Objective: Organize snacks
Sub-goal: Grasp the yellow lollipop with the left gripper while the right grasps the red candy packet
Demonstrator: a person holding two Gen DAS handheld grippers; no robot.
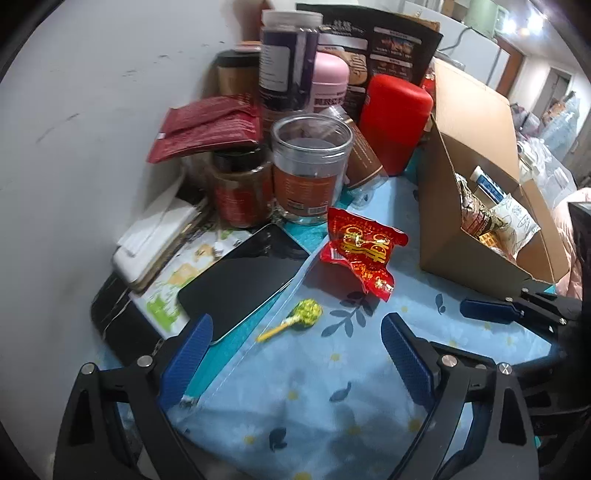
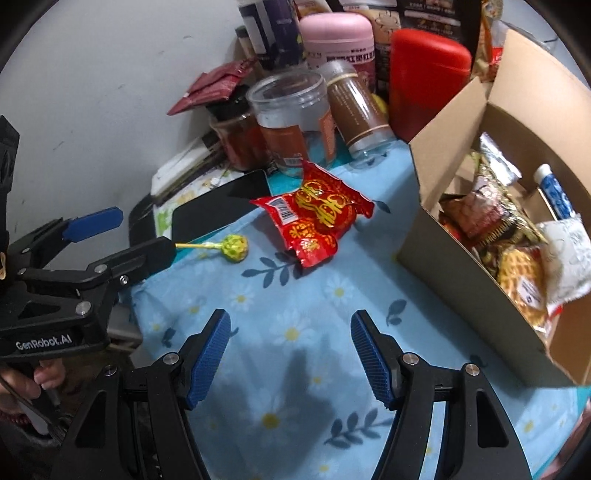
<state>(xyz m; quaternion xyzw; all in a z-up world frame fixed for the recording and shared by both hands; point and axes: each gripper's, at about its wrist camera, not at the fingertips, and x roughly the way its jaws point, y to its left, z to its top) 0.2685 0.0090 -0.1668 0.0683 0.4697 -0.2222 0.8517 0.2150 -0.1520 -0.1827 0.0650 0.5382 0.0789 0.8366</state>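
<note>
One floral blue tablecloth meets grey wall.

Light: moderately bright indoors; ceiling lamps flare at 1 o'clock.
Shadows: soft, dark patches on the tablecloth at 6 o'clock.
Blur: jars slightly smeared.
Edges: fisheye bending, black corners.

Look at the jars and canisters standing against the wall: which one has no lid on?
The clear jar with the orange label, in the front row. Its mouth is open and empty inside; the red canister and pink canister behind are capped.
</note>
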